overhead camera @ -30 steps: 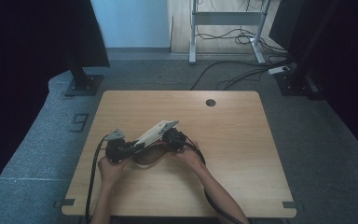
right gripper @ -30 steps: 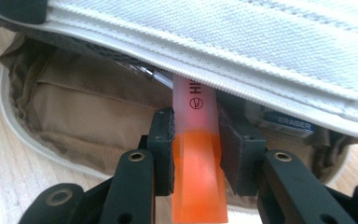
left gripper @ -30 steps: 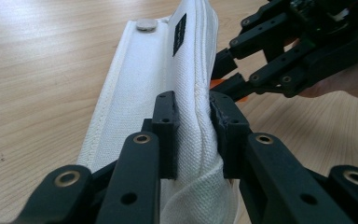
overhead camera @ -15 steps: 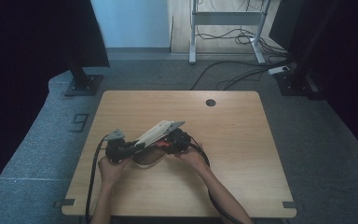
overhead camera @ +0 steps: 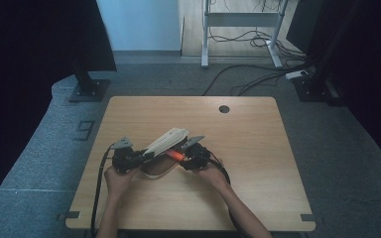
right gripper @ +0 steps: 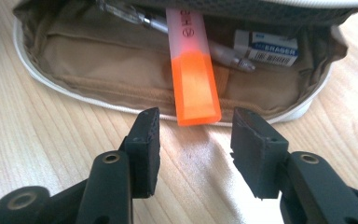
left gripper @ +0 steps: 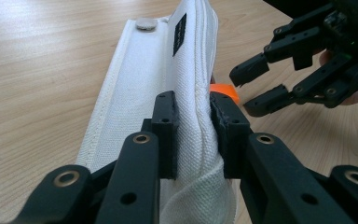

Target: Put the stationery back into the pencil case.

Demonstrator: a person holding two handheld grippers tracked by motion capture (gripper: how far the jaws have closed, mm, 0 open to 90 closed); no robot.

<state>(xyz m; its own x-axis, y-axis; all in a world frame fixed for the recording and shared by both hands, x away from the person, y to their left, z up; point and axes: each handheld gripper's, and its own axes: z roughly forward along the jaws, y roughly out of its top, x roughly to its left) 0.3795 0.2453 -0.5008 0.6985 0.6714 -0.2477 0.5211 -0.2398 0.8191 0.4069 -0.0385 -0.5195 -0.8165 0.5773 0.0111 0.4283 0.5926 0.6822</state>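
Backing a little to the right since the earlier high view, the right gripper now stands just clear of an orange highlighter, its jaws having just been opening and now spread with nothing between them. From the right gripper view, the marker's capped orange end lies straight ahead of the gap, a shade beyond the pads and not touching either; its long axis runs directly away from the jaws, the pale far half buried in the mouth of a white canvas pencil case. Deeper in the tan lining sit a clear pen and a white eraser, to either side of the marker.

Across the case, the left gripper is pressed tight on the raised flap, pinching a fold of white fabric between its pads and holding the case open; the right gripper's dark fingers show at the far right of that view.

From the high view, the case rests near the middle of the wooden table, angled from near left to far right, between the two hands.

On this evidence the right hand is plainly the nearer to the highlighter, and a straight push ahead would likely carry the jaws around its protruding end, whether to draw it out or seat it deeper.
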